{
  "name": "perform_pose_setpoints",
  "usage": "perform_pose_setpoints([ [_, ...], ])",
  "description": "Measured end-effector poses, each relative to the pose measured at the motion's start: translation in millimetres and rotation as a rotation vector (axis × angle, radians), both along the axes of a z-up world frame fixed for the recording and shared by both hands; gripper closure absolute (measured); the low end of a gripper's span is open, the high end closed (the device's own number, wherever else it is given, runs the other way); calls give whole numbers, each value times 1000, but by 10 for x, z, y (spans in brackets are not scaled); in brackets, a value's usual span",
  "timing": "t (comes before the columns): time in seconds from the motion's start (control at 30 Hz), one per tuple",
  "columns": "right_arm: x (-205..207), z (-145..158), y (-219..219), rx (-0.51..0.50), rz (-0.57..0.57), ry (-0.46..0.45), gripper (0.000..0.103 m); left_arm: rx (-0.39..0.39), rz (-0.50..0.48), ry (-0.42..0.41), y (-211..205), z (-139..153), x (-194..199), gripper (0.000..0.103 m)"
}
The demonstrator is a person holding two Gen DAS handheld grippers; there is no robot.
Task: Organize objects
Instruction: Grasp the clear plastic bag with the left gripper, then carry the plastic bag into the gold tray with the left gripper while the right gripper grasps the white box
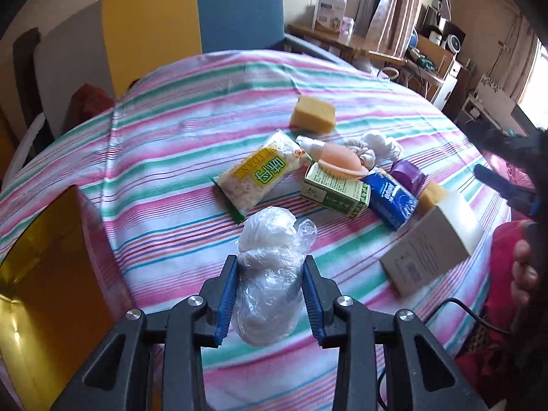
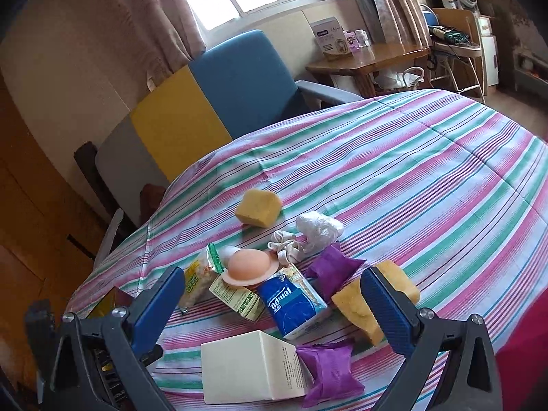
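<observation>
Left gripper (image 1: 270, 263) clamped on a crumpled clear plastic bag of white material (image 1: 265, 274), blue pads pressed into both its sides, bag lifted above the striped pink, green and white tablecloth (image 1: 178, 144). Landmark: green-and-white rectangular carton (image 1: 334, 190), lying flat mid-table. Touching its left, a clear packet of pale grains with yellow-green label (image 1: 258, 176). Resting on its top edge, a peach-coloured oval silicone brush (image 1: 340, 162). Against its right end, a blue tissue pack (image 1: 390, 202). Beyond it, well apart, a yellow sponge block (image 1: 313, 113). Right of the carton, past the tissue pack, a grey-white cardboard box (image 1: 433, 246). Right gripper (image 2: 274, 304) spread wide, nothing between its fingers, hovering over the cluster; a purple foil pouch (image 2: 330, 373) lies beside the white box (image 2: 253, 363) below it.
</observation>
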State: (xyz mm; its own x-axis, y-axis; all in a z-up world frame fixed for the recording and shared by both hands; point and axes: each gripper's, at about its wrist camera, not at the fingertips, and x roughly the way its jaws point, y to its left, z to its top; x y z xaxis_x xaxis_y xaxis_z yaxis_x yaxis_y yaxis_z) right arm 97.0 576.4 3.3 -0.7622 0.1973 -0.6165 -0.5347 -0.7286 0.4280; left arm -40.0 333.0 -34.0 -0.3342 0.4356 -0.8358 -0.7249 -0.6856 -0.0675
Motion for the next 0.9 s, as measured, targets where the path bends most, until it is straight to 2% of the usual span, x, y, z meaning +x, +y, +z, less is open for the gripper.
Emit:
perform_pose_setpoints([
  [0.2, -86, -16, -143, 13, 74, -34, 0, 56, 67, 54, -427, 304, 53, 67],
  [0.37, -210, -80, -268, 27, 142, -101, 7, 94, 151, 77, -940, 469, -7, 67],
  [0.53, -326, -200, -403, 39, 197, -206, 8, 85, 298, 68, -1660, 424, -198, 67],
  [0.7, -411, -272, -567, 83, 239, -288, 8, 82, 492, 33, -2494, 293, -500, 67],
  [0.73, -424, -294, -575, 90, 236, -308, 13, 80, 521, 35, -2620, 275, -549, 67],
  [0.77, -435, -312, -576, 94, 235, -323, 29, 75, 555, 37, -2766, 254, -622, 67],
  [0.83, -462, -353, -560, 109, 217, -367, 47, 81, 593, 25, -2937, 233, -736, 67],
  [0.9, -479, -390, -536, 110, 211, -389, 48, 79, 618, 28, -3045, 205, -869, 67],
])
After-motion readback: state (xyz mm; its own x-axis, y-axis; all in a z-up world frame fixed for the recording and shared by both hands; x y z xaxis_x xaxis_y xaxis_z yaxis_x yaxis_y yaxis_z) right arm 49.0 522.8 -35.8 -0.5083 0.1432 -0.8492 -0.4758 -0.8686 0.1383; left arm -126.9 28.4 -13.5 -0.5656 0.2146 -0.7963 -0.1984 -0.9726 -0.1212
